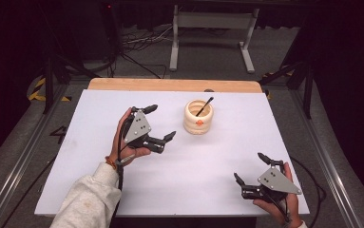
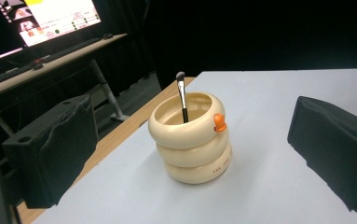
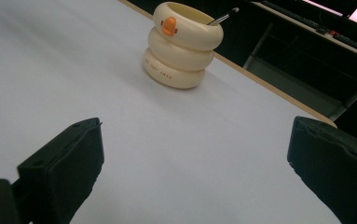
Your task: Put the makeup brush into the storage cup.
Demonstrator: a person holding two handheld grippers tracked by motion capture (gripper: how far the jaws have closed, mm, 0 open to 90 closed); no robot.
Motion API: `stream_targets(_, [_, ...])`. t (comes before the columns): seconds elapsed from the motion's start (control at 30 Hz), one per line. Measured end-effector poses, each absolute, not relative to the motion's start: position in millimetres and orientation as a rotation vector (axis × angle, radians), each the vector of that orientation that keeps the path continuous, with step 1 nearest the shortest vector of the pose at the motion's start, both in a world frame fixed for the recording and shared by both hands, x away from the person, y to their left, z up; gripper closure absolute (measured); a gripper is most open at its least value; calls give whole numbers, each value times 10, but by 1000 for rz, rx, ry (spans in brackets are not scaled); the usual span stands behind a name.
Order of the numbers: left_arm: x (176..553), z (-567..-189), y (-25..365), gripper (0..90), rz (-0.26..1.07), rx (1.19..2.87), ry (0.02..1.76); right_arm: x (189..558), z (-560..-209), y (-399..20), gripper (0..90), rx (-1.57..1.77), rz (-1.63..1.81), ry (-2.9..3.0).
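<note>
The left tool (image 1: 160, 122) has its jaws spread wide and grips nothing. Just to its right, toward the table's (image 1: 99, 180) far edge, stands the cream holder (image 1: 198, 117), whose brush (image 1: 204, 107) leans up to the far right. The right tool (image 1: 250, 167), also gaping and unloaded, sits well apart at the near right, so the left looks better placed.

Cream ringed holder (image 1: 198, 117) with a small orange beak and dark lettering, black-handled brush (image 1: 204, 106) with silver ferrule inside, white bench (image 1: 170, 190) with pale wood far edge, black hand-held gripper jaws with grey plates, off-white sleeve (image 1: 87, 202).
</note>
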State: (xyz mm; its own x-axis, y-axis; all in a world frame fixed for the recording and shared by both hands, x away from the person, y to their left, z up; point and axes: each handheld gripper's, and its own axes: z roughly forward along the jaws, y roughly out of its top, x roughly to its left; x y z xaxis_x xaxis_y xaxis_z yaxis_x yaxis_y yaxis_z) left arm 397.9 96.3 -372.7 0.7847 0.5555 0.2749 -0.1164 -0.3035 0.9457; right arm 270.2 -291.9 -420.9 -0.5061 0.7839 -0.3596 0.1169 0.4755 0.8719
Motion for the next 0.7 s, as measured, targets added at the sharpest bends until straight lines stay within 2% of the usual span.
stream_targets(0.7, [3884, -3858, 1143, 41, 695, 1774, 372, 2702, -4215, -2913, 44, 751, 1053, 1927])
